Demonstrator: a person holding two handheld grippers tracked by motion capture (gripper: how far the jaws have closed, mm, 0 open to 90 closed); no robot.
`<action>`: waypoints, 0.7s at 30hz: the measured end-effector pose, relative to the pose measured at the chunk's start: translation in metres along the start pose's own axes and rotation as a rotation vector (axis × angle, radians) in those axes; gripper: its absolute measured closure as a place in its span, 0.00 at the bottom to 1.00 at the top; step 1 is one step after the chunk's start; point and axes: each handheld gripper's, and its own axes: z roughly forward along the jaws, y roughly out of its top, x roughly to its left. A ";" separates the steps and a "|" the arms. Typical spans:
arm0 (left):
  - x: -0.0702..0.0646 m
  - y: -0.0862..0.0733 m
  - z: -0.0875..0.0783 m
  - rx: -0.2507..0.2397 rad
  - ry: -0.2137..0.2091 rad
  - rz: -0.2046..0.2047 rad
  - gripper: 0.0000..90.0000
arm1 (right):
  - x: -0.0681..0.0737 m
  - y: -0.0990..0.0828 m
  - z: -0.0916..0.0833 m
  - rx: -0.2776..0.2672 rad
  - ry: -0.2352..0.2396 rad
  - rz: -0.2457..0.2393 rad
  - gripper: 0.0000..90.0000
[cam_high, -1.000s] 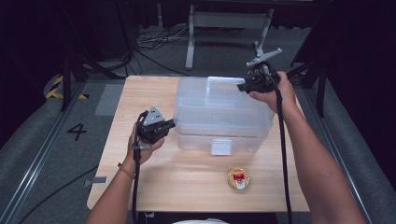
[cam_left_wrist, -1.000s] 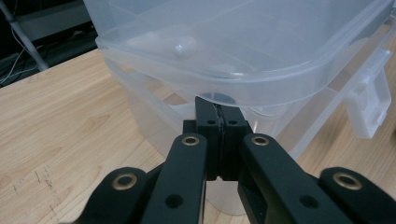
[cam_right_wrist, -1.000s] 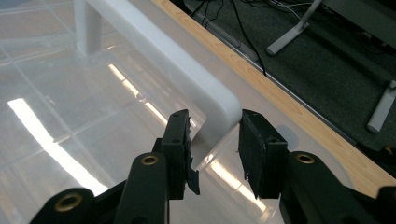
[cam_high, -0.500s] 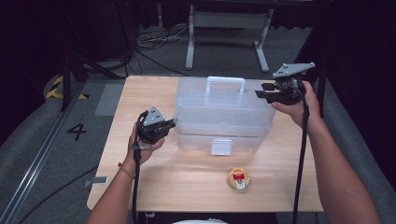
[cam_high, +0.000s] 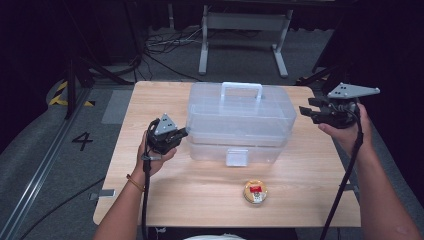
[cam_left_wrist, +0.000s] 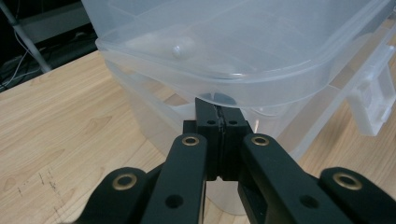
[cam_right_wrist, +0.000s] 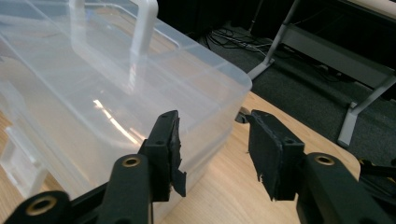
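Observation:
A clear plastic storage box (cam_high: 240, 120) with a white handle (cam_high: 242, 88) on its lid stands in the middle of the wooden table (cam_high: 310, 170). My left gripper (cam_high: 184, 133) is shut at the box's left side. In the left gripper view its tips (cam_left_wrist: 219, 109) sit just under the lid's rim, against the box (cam_left_wrist: 261, 46). My right gripper (cam_high: 306, 112) hovers off the box's right end, pointing at it. Its jaws have just been opening and nothing is between them (cam_right_wrist: 213, 116); the box's corner (cam_right_wrist: 93, 107) lies just beyond.
A small round tin (cam_high: 255, 192) with a red label lies near the table's front edge, right of centre. The box's white front latch (cam_high: 236, 158) faces the person. Cables and a metal stand (cam_high: 240, 30) are on the floor behind the table.
My right gripper moved from above the box's back right, near the handle, out to the right past the box's end, and its jaws spread wider. The left gripper stayed put.

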 end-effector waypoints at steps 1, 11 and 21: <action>0.000 0.000 0.000 0.001 0.002 0.000 1.00 | -0.001 -0.005 -0.001 0.000 -0.003 0.010 0.56; 0.000 0.001 0.000 -0.001 0.006 -0.002 1.00 | 0.010 -0.061 0.014 0.028 0.011 -0.006 0.47; 0.000 0.003 0.000 -0.003 0.003 -0.003 1.00 | 0.028 -0.089 0.031 -0.008 0.033 -0.042 0.45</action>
